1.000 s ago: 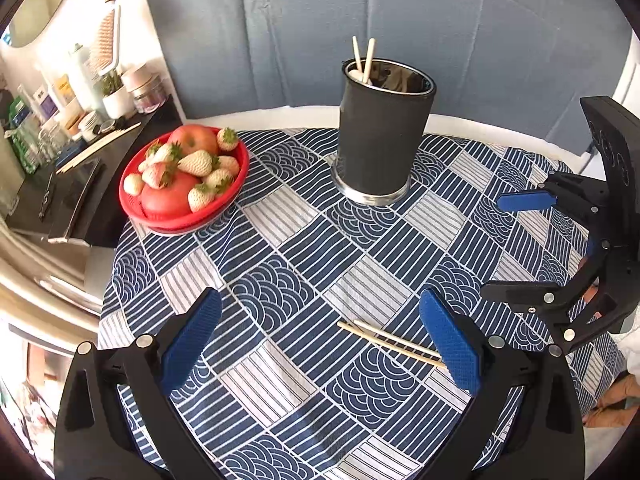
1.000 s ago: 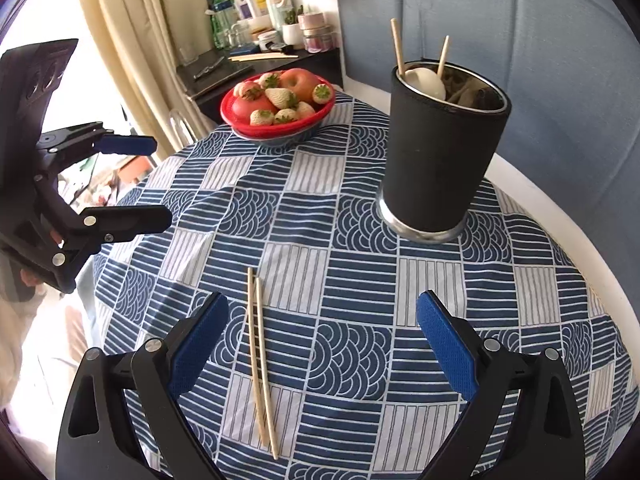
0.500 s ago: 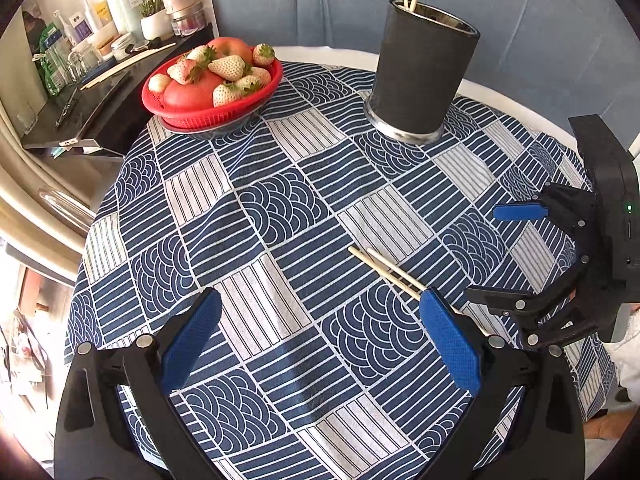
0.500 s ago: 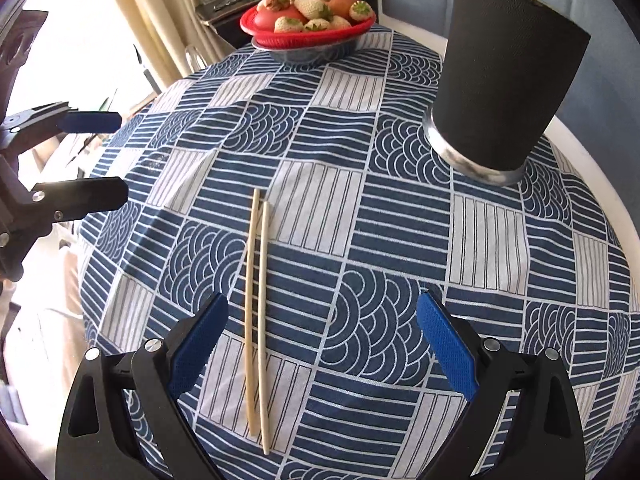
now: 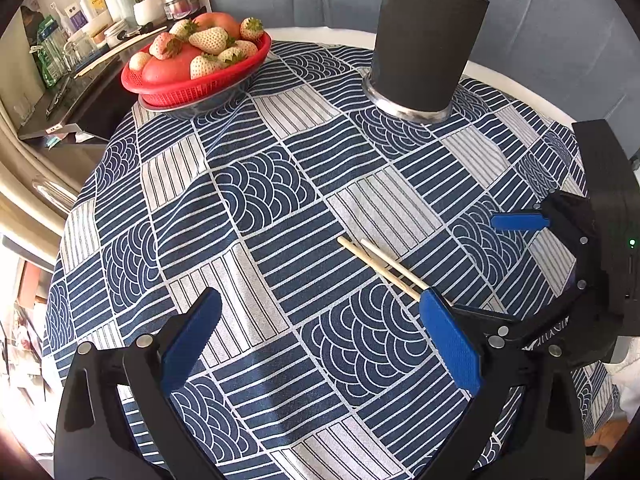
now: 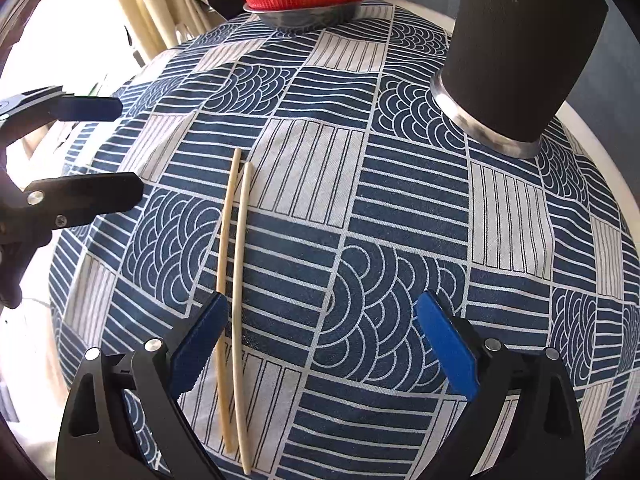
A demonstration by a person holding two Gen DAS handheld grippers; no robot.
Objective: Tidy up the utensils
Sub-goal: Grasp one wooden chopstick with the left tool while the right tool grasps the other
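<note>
i'm lining up the pickup: both claws gaping empty, right claw [image 6: 322,316] hovering with the chopsticks [image 6: 234,264] beside its left finger. next i'm shifting left, then closing.

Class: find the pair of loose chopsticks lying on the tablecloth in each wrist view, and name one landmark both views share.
Left wrist view: chopsticks lie right of centre, their near ends hidden behind the left gripper's right finger.
Right wrist view: chopsticks run top to bottom, left of centre, beside the right gripper's left finger.
Shared landmark: the black utensil holder.
</note>
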